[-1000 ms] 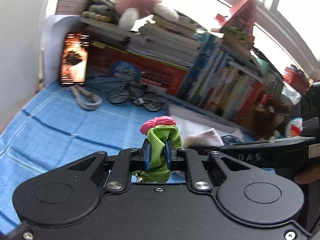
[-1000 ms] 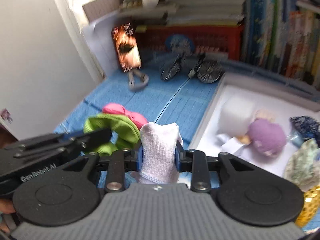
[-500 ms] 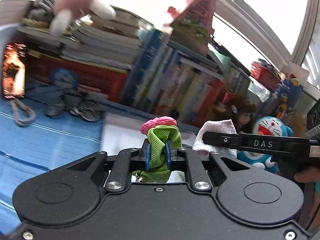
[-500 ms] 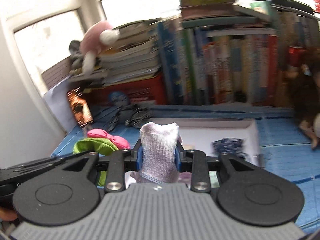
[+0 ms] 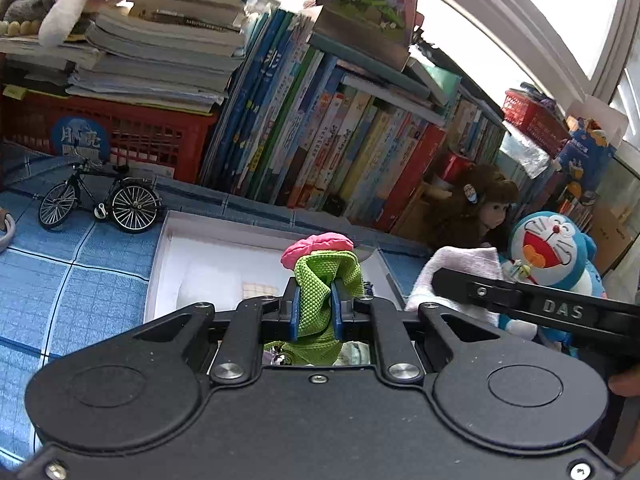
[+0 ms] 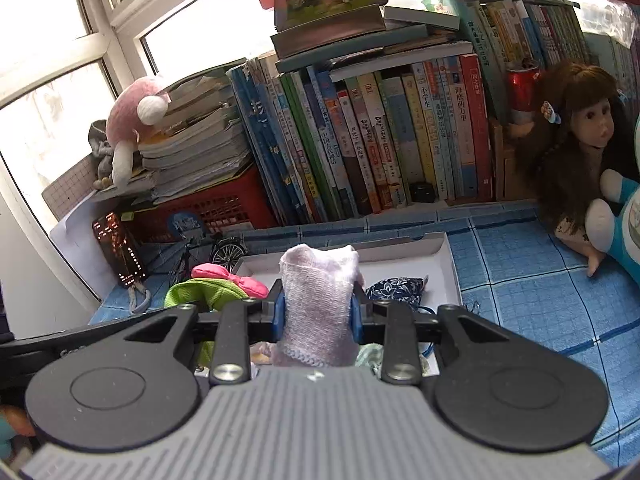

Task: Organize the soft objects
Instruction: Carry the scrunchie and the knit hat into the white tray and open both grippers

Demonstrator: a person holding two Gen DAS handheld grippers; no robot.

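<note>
Holding green cloth in left tool, white sock in right tool, above half-filled box; dropping left.

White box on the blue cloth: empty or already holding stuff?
Holding stuff. In the right wrist view the white box has a dark blue floral pouch lying inside; more fabric pieces show below the gripper bar, too hidden to identify.

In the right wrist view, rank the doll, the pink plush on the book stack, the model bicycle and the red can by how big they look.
Largest to smallest, as they appear:
1. Doll
2. Pink plush
3. Model bicycle, partly hidden, so unsure
4. Red can, only partly visible
All sit at different distances from the fisheye camera, so true sizes may differ.
</note>
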